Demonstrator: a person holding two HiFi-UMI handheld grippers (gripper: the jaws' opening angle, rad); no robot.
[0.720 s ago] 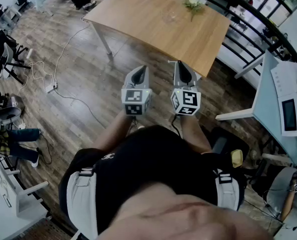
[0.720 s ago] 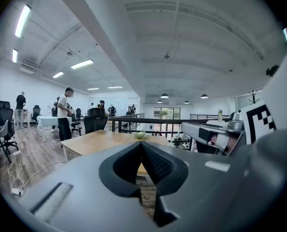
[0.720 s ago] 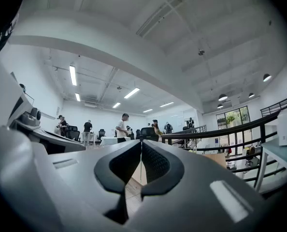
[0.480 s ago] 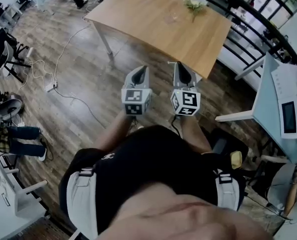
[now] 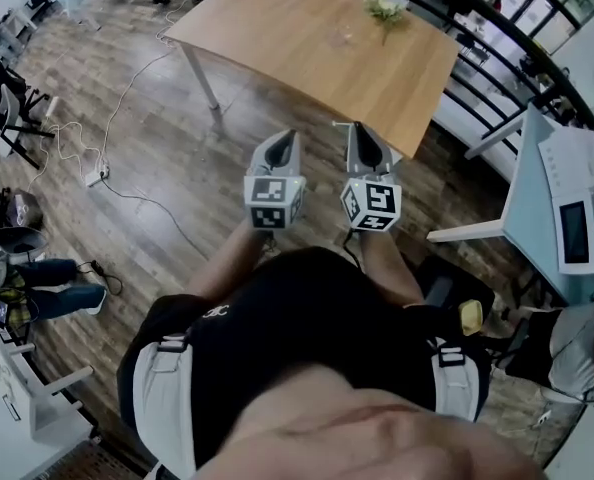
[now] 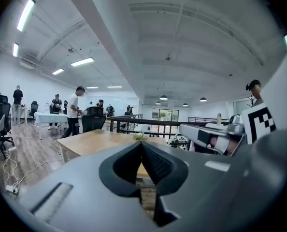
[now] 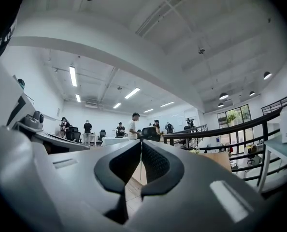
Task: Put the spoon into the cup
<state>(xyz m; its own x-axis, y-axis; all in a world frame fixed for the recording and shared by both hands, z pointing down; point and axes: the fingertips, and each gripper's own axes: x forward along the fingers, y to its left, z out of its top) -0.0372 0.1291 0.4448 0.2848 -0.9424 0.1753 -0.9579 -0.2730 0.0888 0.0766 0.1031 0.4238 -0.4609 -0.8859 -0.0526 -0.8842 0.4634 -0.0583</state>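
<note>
Head view, left tool (image 5: 288, 135) and right tool (image 5: 356, 128) pressed together, empty, cup (image 5: 341, 36) on table (image 5: 267, 38) beyond

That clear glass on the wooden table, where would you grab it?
Probably round its side wall, coming in level from the near edge of the table: the glass seems to stand upright there. It shows too small to tell more.

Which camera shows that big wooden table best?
The head view: the wooden table shows nearly its whole top from above. The left gripper view sees it edge-on; the right gripper view catches just a corner.
</note>
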